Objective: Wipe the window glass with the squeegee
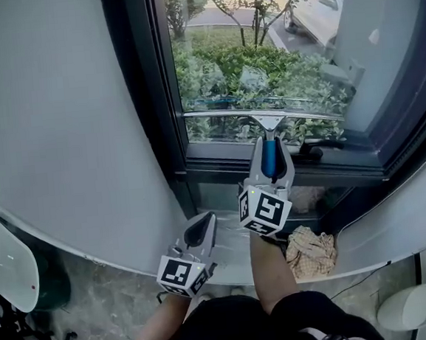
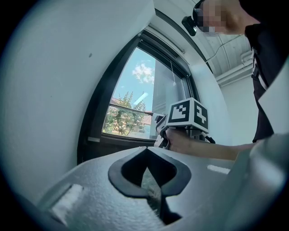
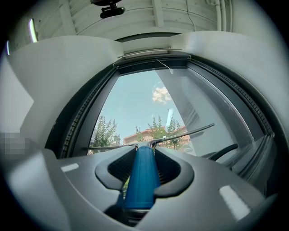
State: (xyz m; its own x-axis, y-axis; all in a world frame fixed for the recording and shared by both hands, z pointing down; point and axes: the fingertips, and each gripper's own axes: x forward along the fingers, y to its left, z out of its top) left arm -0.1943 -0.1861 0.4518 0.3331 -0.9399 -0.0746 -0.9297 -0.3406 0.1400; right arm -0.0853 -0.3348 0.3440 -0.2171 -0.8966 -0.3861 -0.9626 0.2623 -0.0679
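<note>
Mid-frame, your right gripper (image 1: 271,147) pinches squeegee (image 1: 270,123); left gripper (image 1: 200,231) pressed together, empty. Tilt wrist and blade (image 1: 215,114) may lift off glass (image 1: 261,43), streaking.

Bright daylight floods in through the window glass (image 1: 262,50); both gripper views are fisheye-warped with black corners.

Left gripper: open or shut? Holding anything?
Shut and empty. In the left gripper view, the left gripper has its jaws meeting at the tips, with nothing held between them.
</note>
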